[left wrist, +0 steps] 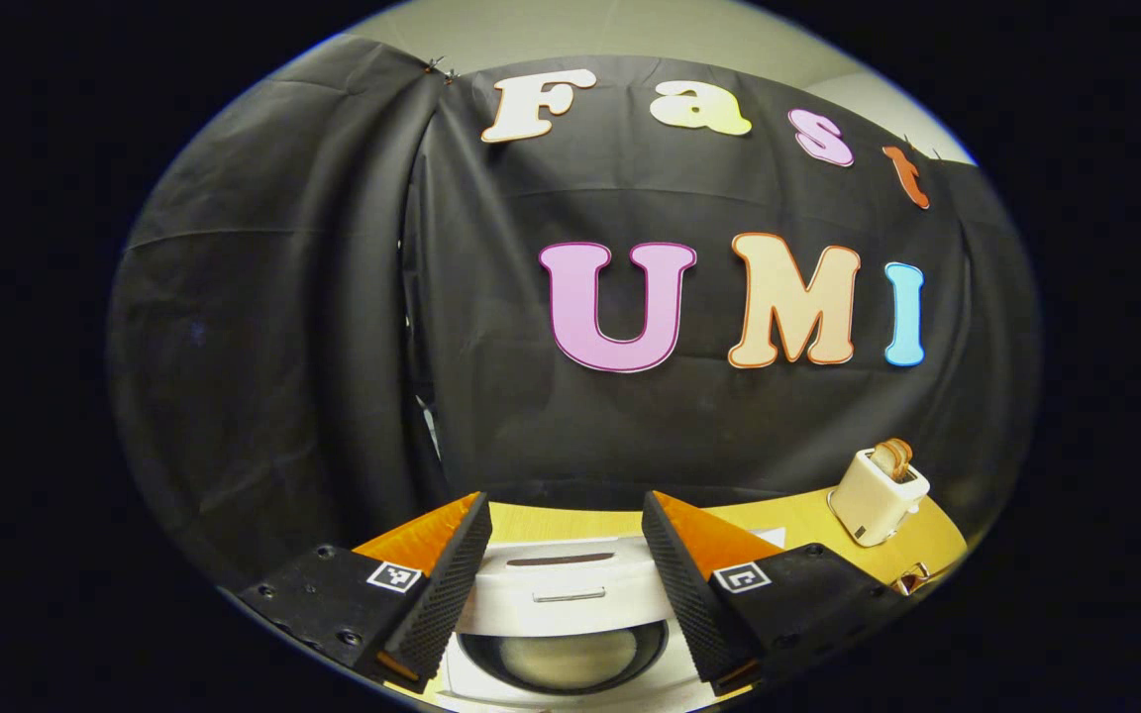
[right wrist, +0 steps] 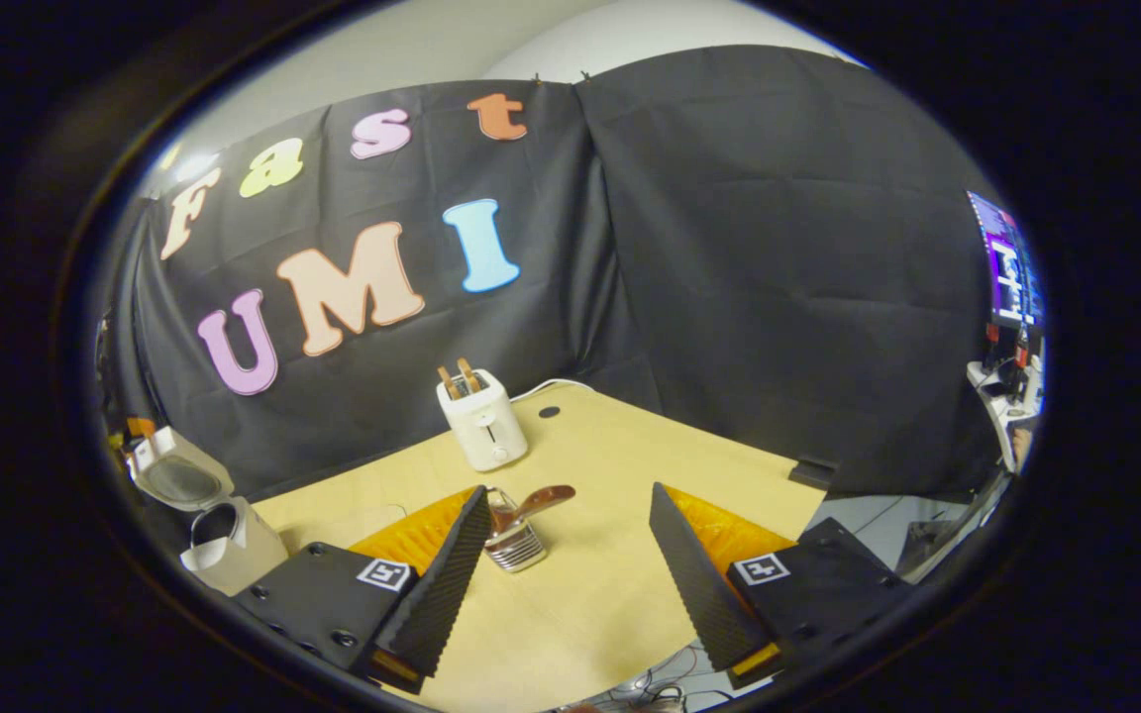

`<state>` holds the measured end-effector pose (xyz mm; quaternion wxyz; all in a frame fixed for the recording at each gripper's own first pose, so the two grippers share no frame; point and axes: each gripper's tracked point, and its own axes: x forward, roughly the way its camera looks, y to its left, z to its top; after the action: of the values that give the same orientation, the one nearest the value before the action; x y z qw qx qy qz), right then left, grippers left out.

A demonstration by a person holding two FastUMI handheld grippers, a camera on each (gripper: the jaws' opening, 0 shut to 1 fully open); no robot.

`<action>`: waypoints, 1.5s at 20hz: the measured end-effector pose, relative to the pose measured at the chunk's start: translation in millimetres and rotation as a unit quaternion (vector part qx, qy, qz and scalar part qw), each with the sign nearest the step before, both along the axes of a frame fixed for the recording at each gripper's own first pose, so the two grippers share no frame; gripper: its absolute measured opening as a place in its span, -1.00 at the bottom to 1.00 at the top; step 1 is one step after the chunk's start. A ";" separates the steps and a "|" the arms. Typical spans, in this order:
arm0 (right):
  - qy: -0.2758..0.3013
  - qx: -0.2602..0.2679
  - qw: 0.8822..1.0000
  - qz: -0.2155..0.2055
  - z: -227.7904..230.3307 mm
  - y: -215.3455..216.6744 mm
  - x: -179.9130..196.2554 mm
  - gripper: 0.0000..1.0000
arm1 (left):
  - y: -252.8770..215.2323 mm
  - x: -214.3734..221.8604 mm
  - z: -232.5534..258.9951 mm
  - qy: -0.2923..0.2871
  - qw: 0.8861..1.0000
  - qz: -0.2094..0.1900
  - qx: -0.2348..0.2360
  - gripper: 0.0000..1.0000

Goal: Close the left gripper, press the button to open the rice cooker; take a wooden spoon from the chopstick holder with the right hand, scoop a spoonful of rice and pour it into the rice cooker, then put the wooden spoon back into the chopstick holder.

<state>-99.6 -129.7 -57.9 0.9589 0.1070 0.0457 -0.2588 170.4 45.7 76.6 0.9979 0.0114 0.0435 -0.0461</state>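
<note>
My left gripper (left wrist: 565,501) stands open right above the white rice cooker (left wrist: 570,594). Its lid is raised and the round inner pot (left wrist: 563,662) shows between my fingers. In the right gripper view the same cooker (right wrist: 234,550) sits at the far left of the table with its lid (right wrist: 177,477) tipped up. My right gripper (right wrist: 569,490) is open and holds nothing. A ribbed metal chopstick holder (right wrist: 514,545) stands just inside its left finger, apart from both fingers. The wooden spoon (right wrist: 543,498) leans out of the holder toward the right.
A white toaster (right wrist: 483,424) with two slices stands at the back of the light wooden table (right wrist: 590,594); it appears too in the left gripper view, toaster (left wrist: 878,492). The black cloth wall runs behind the table. A desk with a screen (right wrist: 1011,262) lies off to the right.
</note>
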 end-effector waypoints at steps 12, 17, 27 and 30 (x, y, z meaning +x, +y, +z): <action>-0.001 -0.005 0.999 0.032 8.0 -1.1 18.0 1.00 | -1.7 -44.8 -74.3 -0.019 1.000 0.016 0.006 0.82; 0.001 -0.006 0.999 0.035 9.7 -2.3 20.6 1.00 | -3.0 -52.0 -113.7 0.003 1.000 0.025 0.007 0.83; 0.003 -0.008 0.999 0.042 9.2 0.8 23.6 1.00 | -2.1 -56.3 -150.7 -0.008 0.999 0.042 0.011 0.83; 0.006 -0.009 0.999 0.046 7.6 2.3 24.5 0.99 | -3.7 -56.0 -150.2 -0.024 0.999 0.041 0.014 0.84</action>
<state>-75.1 -127.5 -50.4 0.9704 0.0946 0.0534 -0.2155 114.4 42.0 -73.7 0.9995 0.0244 0.0205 -0.0041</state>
